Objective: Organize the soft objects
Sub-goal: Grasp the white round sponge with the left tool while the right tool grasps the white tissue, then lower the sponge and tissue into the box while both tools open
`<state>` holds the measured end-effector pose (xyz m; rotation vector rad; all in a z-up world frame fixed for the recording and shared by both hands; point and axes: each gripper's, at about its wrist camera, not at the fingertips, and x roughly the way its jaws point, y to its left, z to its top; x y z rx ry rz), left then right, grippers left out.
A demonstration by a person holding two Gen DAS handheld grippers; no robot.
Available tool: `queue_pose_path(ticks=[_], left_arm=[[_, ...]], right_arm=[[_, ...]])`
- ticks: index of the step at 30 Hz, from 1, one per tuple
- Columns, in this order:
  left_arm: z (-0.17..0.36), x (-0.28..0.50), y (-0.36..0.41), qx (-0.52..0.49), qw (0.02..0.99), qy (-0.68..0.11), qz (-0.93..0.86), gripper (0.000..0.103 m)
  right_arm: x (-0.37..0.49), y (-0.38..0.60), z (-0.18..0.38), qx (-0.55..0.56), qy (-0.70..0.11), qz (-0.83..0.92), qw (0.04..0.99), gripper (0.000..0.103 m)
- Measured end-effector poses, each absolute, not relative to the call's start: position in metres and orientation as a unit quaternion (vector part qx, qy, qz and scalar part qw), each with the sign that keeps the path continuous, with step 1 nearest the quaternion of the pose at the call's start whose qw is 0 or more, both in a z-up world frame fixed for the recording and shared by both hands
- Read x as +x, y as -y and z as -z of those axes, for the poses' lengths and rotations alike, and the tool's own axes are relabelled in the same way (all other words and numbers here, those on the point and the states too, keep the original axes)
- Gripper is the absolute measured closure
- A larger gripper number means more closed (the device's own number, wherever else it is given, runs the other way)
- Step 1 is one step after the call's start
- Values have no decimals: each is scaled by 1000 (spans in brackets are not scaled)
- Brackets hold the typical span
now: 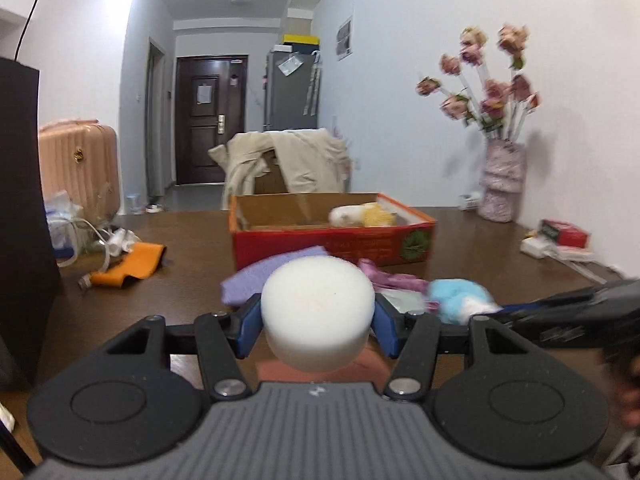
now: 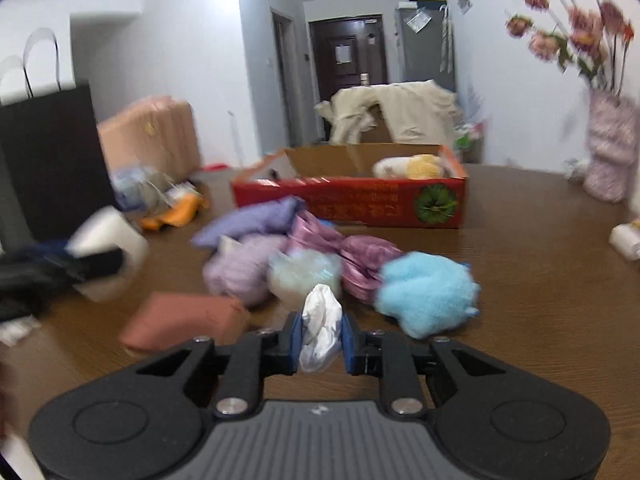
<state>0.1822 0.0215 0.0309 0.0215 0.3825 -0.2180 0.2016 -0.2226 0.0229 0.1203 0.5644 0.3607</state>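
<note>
Brown wooden table (image 2: 520,248), red box (image 2: 360,204), left hand-held gripper (image 1: 318,320) clamping sponge (image 1: 318,312), right hand-held gripper (image 2: 321,340) pinching cloth (image 2: 320,328).

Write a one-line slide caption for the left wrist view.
Left gripper clamps a round white foam sponge before the red cardboard box.

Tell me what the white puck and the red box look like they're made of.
White puck: likely foam sponge, matte, finely pored surface. Red box: corrugated cardboard, with a brown raw inside and a printed red outside.
</note>
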Motion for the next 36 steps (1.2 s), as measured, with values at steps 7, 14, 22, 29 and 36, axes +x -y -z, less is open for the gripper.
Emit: queue_pose_path(ticks=[7,14,22,29,36], left_arm=[[-70,303,-37,-1,973,-193,124,45],[-78,493,-27,-13,953,-284,101,45],[-23,625,-10,50,923,-379,44,41],[-11,630,-9,80,918,-383,61,26],[-55,587,-24,58,932,-353,54,22]], right_arm=[[283,228,-90,55,-224,-233,945,83],[493,206,-122,73,-311,-249,914,82],[667,181,-34,78,-436,-163,882,80],[684,179,-15,70,-427,-139,891,48],[650,196,-65,94,-377,-147,910,45]])
